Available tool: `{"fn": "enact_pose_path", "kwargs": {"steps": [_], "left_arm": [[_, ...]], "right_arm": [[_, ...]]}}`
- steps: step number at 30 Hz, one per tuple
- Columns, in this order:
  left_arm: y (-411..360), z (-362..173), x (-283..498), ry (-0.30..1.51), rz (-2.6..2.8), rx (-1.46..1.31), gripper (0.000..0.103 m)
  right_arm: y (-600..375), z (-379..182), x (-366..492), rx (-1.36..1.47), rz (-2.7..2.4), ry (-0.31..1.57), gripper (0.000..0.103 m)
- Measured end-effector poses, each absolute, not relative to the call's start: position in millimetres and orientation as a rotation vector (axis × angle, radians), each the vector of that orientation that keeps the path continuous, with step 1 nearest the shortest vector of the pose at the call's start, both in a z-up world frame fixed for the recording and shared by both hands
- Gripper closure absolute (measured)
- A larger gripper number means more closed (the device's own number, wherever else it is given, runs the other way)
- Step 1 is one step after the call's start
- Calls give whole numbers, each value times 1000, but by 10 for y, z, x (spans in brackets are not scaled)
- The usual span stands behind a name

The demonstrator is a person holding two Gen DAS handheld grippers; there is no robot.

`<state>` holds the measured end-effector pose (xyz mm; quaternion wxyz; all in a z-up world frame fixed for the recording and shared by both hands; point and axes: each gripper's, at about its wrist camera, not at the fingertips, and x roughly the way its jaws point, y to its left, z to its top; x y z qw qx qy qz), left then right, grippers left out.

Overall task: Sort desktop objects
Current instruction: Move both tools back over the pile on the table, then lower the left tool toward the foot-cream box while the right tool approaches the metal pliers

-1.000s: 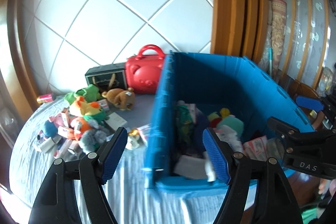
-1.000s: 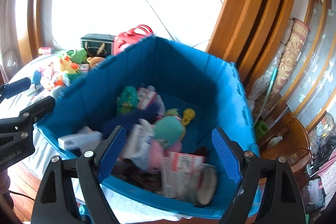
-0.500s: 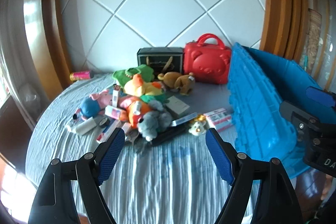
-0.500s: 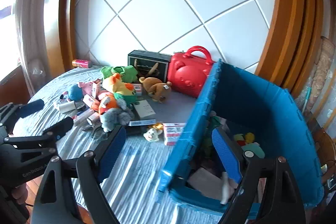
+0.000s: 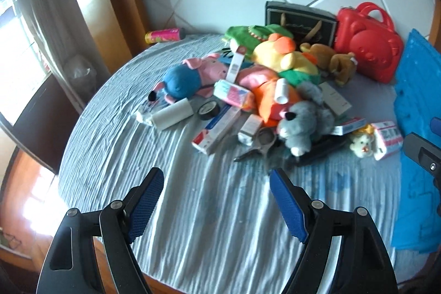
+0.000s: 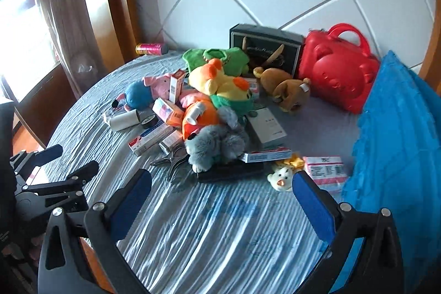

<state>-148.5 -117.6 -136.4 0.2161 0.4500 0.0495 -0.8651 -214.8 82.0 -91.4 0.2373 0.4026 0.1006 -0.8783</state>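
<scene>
A heap of toys and boxes lies on the round table with the striped blue cloth (image 5: 209,225): a grey plush koala (image 5: 306,123), a blue and pink plush pig (image 5: 187,77), a yellow plush (image 5: 286,57), a brown plush (image 5: 336,62), scissors (image 5: 261,142) and a white roll (image 5: 172,113). The blue crate (image 6: 399,123) stands at the right. My left gripper (image 5: 216,183) is open and empty, hovering before the heap. My right gripper (image 6: 220,183) is open and empty, near the small white toy (image 6: 282,177) and pink box (image 6: 326,168).
A red bear-shaped case (image 5: 369,48) and a dark box (image 5: 300,21) stand at the back against the white tiled wall. A pink can (image 5: 164,35) lies at the far left edge. A wooden frame and a curtained window are to the left. The left gripper shows in the right wrist view (image 6: 55,183).
Both grippers have swung left, away from the blue crate and toward the heap of toys. The crate's inside has left both views. Both stay open and empty.
</scene>
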Motion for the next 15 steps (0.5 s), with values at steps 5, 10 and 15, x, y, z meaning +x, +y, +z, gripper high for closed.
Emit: {"fn": "enact_pose_path", "kwargs": {"steps": [5, 10, 15], "left_arm": [[-1649, -1695, -1562, 166, -2305, 1311, 23], [-2025, -1940, -1773, 121, -2320, 1392, 23], [-2295, -2153, -2062, -3, -2435, 1474, 23]], "right_arm": [[572, -1462, -2492, 1276, -2334, 260, 0], [323, -1838, -2611, 1404, -2320, 234, 0], [-15, -2076, -2645, 1495, -2365, 132, 0]]}}
